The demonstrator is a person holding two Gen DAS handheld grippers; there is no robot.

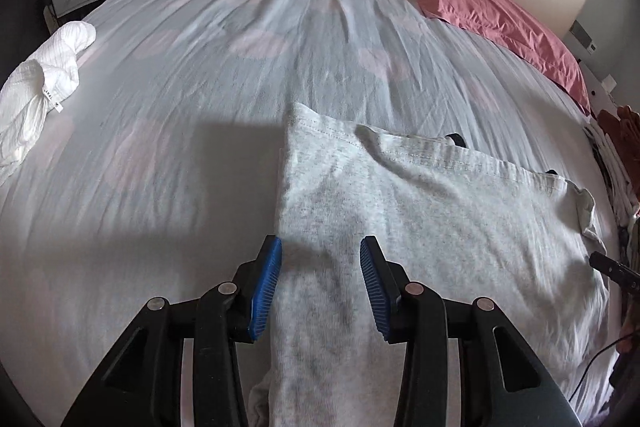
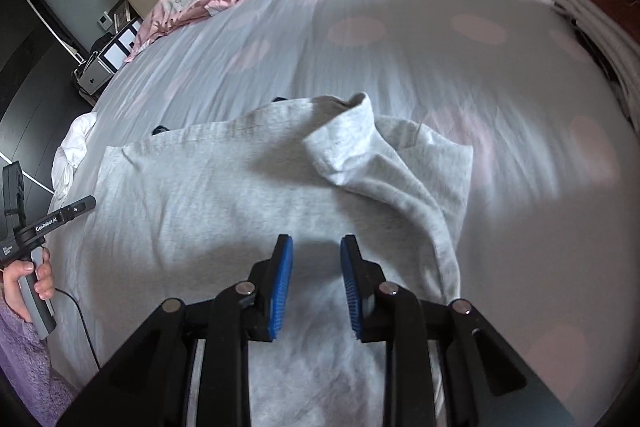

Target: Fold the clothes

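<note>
Garment: your grey garment (image 1: 400,211) lies spread near the bed's (image 1: 200,67) foot edge, long axis sideways.
Left gripper (image 1: 320,287): released, above its left edge.
Right gripper (image 2: 316,287): released, above its middle.

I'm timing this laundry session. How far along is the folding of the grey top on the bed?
Partly done. The grey top lies spread on the bed with one side already turned over onto its middle. In hand: nothing; the left gripper and right gripper both hover open above the cloth. Left: more folds on this top, then the crumpled white garment near the bed's edge.
</note>
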